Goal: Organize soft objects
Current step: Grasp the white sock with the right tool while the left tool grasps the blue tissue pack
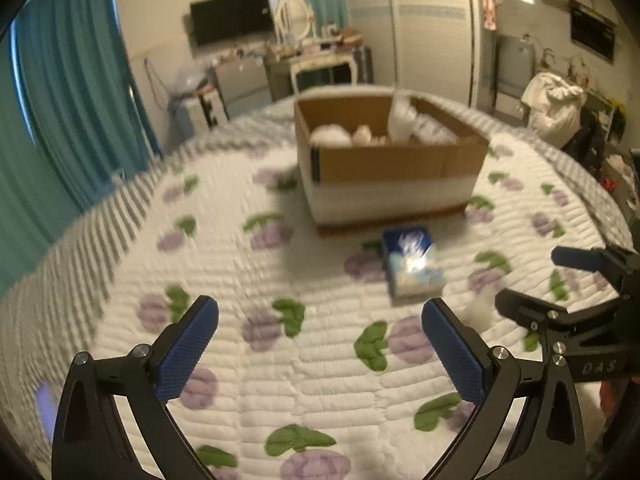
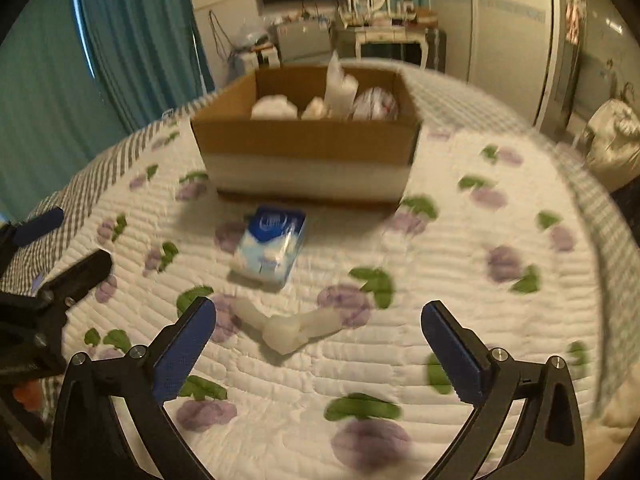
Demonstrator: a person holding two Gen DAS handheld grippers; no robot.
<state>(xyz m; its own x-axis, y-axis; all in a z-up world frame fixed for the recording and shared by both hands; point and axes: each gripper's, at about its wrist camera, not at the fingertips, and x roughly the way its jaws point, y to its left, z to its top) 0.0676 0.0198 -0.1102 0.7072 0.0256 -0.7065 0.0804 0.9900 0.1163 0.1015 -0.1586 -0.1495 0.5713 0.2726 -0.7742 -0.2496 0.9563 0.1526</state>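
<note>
a: what's nearest the right gripper (image 2: pixel 319 334)?

b: a pale crumpled soft thing (image 2: pixel 286 330) on the floral quilt (image 2: pixel 460 248), just ahead between its spread fingers, touching neither. the jaws stand wide apart and hold nothing.

a: and past that?

b: a blue tissue pack (image 2: pixel 272 248) lying tilted on the quilt, a little left of centre. just beyond it is the cardboard box (image 2: pixel 308 148).

a: what's in the box?

b: several whitish soft bundles (image 2: pixel 276 107) and a clear bag (image 2: pixel 339 87) standing up above the rim. too blurred to name further.

a: the left gripper (image 1: pixel 320 336)?

b: fingers also spread wide, empty, held low over the quilt. the tissue pack (image 1: pixel 412 264) lies ahead and slightly to its right, the box (image 1: pixel 392 160) beyond. the right gripper (image 1: pixel 576 300) shows at its right edge.
</note>
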